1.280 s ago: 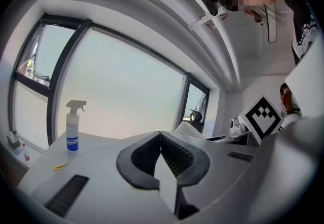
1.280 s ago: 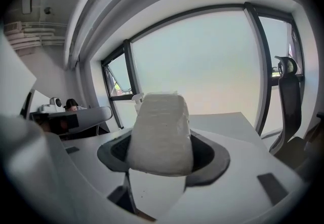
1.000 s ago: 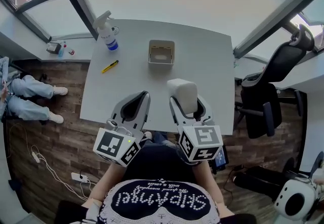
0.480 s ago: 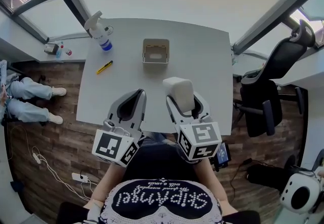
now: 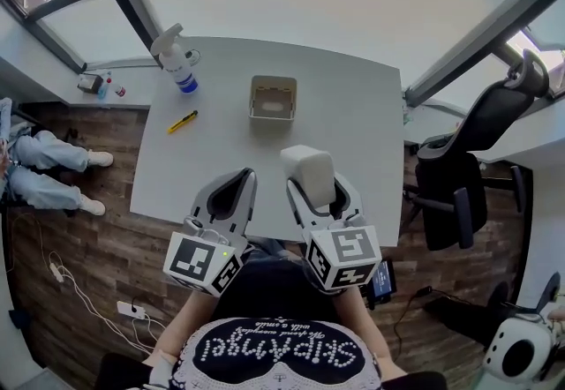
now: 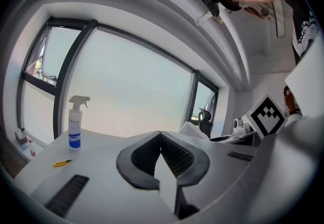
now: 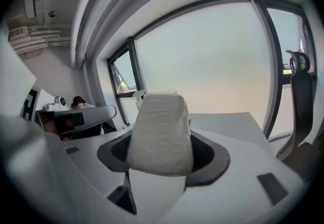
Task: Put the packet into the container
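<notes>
Spray bottle (image 5: pixel 177 63) — office chair (image 5: pixel 463 163)

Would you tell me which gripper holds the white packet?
The right gripper: its jaws clamp the soft white packet, while the left gripper is shut and empty.

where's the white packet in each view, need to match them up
Head view: the packet is just below centre, clamped in the right gripper.
Left gripper view: a white crumpled corner just right of the closed jaw tips, likely the packet.
Right gripper view: it fills the centre, between the jaws.
Shared landmark: the black office chair, right of the packet in all three.
</notes>
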{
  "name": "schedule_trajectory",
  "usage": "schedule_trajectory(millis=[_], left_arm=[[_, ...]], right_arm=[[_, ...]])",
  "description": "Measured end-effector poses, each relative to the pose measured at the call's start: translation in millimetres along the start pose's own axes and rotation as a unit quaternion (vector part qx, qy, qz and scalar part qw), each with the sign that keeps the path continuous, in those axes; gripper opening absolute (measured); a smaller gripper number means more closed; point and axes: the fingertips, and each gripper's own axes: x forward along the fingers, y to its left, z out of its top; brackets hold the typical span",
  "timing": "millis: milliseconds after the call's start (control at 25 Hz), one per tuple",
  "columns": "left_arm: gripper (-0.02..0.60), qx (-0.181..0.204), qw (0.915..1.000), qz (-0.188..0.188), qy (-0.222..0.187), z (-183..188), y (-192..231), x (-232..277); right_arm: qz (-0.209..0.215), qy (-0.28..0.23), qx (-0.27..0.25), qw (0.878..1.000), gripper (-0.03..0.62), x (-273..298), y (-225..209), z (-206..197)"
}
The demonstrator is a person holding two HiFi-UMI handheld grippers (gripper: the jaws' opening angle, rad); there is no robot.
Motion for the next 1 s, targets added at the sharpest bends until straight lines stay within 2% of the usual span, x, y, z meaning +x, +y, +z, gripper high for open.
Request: schedule_trajectory(millis=[440, 720, 1000], left_arm=[[0.009, -0.013, 0.9998, -0.013, 0.005, 7.1, 17.5, 9.5], [0.009, -0.007, 0.9995, -0.023, 0.018, 15.0, 33.0, 16.2], [0.009, -0.011, 0.9988, -0.038, 0.027, 15.8, 40.5, 29.5]], right_arm=[[-0.015, -0.012, 0.009, 1.0, 0.276, 11.1, -0.5, 10.8], [-0.034, -0.014, 0.016, 0.999, 0.276, 20.2, -3.8, 22.4], [-0.052, -0.014, -0.001, 0.999, 0.276, 27.2, -8.2, 33.8]])
